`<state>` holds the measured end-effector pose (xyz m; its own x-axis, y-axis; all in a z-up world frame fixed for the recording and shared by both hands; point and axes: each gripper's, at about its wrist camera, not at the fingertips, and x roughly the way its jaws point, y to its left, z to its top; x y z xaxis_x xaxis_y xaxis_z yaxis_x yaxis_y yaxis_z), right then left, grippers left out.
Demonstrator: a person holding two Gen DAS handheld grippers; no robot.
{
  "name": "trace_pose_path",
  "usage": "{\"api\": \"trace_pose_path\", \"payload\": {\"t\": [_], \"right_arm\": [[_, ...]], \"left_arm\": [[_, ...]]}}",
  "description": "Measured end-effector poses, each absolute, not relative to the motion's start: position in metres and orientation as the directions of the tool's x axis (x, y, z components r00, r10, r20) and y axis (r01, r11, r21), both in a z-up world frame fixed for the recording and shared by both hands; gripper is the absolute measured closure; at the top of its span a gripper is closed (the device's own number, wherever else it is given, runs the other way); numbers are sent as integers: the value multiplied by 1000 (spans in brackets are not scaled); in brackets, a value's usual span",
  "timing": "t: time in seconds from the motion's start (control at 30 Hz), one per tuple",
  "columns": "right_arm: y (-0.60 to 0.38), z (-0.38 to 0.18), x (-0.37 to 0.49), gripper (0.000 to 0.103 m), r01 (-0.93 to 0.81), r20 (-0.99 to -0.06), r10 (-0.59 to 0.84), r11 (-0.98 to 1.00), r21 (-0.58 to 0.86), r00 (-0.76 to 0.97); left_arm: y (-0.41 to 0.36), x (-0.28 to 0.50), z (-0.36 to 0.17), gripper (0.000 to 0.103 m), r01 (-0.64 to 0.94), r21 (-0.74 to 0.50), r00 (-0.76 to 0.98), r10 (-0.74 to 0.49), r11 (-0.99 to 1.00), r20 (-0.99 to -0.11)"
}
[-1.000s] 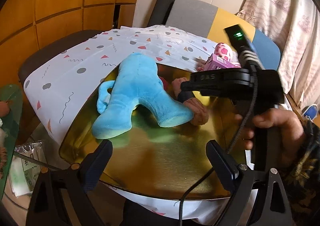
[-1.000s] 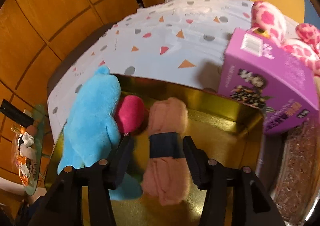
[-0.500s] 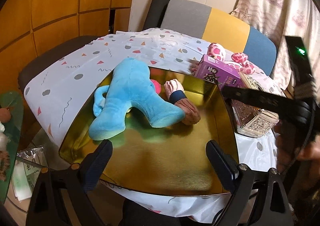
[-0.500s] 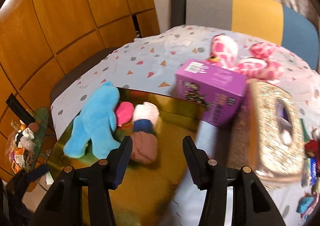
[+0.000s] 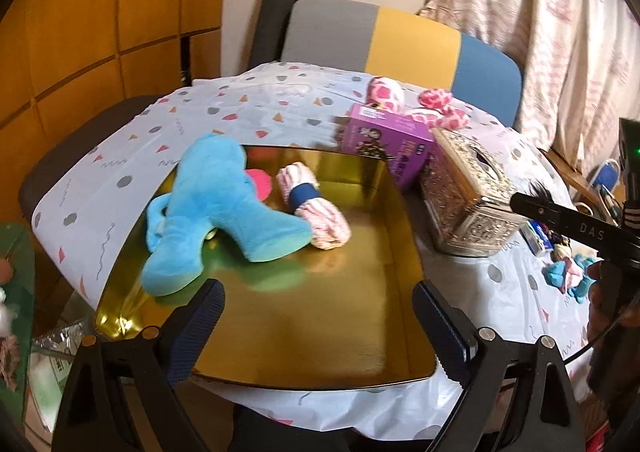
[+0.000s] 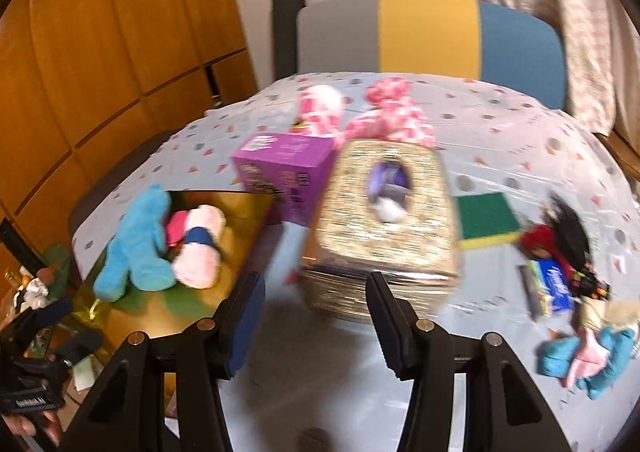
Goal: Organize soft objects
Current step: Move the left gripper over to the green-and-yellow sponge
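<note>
Taking the gold tray (image 5: 360,356) as landmark and reading left to right: the blue plush (image 5: 216,211) and rolled pink cloth (image 5: 316,207) already lie inside it. The left gripper (image 5: 316,316) hovers over its near edge, jaws spread, empty. The right gripper (image 6: 316,316), parted and empty, hangs right of the tray before the tissue box (image 6: 384,228); I judge it should travel on rightward to the blue-and-pink soft toy (image 6: 592,356), well right of the tray, and close squarely on its bulk.

The gold tray (image 5: 372,336) looks glossy and mirror-smooth (metal, seemingly); the blue plush toy (image 5: 218,211) is fuzzy cloth.
</note>
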<state>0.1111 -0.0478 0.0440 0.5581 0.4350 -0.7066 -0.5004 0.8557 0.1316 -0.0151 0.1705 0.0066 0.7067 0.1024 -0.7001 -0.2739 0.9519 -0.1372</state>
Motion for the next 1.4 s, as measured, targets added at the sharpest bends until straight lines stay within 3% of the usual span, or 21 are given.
{"api": "trace_pose_path", "payload": {"t": [0.23,0.57,0.87,1.03,1.23,1.4], "right_arm": [[-135,46,132,50,-317,-712,300,941,115,634],[-280,29,164,50,104,-709,17,986,127,705],[-328,25,162,50,200,-691,97,920,336,717],[-341,20,163,50,245,-691,122,879,408,713],[-351,17,162,49,249,-676,178,839,484,715],[-351,17,162,38,225,-659,221,823,521,719]], "left_arm": [[144,-5,19,8,-173,-106,727,54,979,-684],[96,23,45,8,-3,-46,755,-28,999,-656],[12,91,78,1,320,111,734,-172,941,-657],[-40,149,77,0,466,175,669,-216,868,-711],[-87,222,55,0,545,207,558,-167,813,-813],[-114,280,27,0,570,232,483,-92,788,-871]]}}
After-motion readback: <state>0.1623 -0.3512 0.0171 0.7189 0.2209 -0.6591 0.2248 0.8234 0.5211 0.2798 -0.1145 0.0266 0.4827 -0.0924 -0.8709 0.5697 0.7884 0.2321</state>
